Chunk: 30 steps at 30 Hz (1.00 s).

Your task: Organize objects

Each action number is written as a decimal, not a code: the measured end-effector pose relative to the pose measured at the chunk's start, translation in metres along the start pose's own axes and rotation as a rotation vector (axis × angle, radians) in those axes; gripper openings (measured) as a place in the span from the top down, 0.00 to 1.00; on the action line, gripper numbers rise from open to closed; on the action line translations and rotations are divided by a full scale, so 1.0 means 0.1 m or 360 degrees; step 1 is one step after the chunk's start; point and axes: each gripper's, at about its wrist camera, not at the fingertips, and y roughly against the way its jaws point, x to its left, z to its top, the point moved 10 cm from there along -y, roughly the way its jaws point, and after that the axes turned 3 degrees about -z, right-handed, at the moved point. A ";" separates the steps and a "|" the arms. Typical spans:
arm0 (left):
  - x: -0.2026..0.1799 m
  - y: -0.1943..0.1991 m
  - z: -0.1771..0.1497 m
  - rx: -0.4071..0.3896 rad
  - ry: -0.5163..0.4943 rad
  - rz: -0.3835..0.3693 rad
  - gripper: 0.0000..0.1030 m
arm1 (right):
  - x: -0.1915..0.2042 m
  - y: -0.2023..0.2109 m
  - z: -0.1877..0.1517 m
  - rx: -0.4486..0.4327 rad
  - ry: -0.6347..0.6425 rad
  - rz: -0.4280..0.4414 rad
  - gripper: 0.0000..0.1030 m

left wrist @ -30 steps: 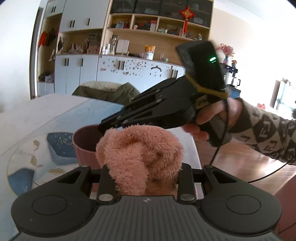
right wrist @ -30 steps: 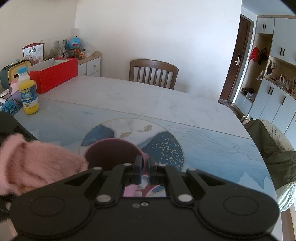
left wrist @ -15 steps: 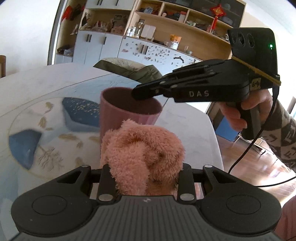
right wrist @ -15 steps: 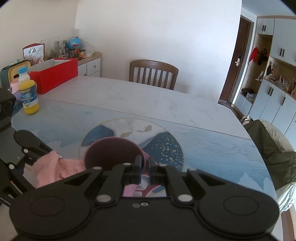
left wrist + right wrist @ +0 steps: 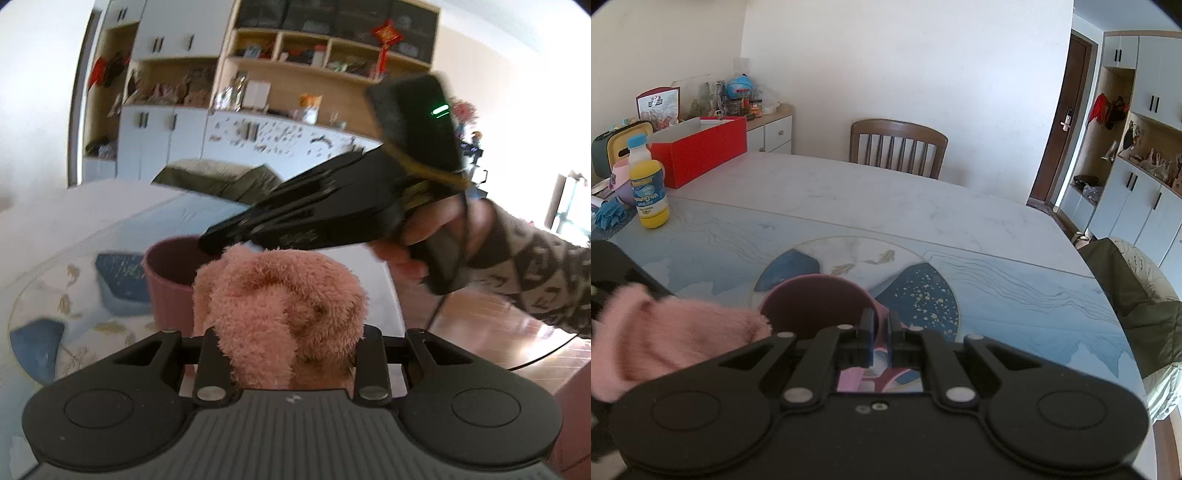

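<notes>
1. The left gripper pinches the fluffy pink cloth just beside the purple cup, likely to drop it in.
2. The right gripper squeezes the cup's rim, keeping it steady on the table.

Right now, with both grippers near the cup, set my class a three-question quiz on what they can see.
1. True or false: the left gripper is shut on the pink towel.
2. What do the right gripper's fingers pinch?
A. the cup's rim
B. the yellow bottle
C. the red box
3. Fill in: the towel is held just beside the ____, not yet inside it.

Key: 1 true. 2 A, the cup's near rim sits between the nearly closed fingers. 3 cup.
</notes>
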 end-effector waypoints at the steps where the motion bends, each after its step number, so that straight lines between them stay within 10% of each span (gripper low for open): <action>1: 0.06 -0.04 -0.03 0.0021 0.0029 0.0013 0.70 | 0.00 0.00 0.00 0.0000 0.0002 0.0000 0.95; 16: 0.73 -0.16 -0.44 0.0170 0.0519 0.0129 0.68 | 0.01 -0.01 0.00 -0.0003 -0.0007 -0.0009 0.94; 30: 0.84 0.15 -0.35 0.0153 0.0710 0.0362 0.33 | 0.03 0.09 0.05 -0.0059 -0.0053 0.0018 0.68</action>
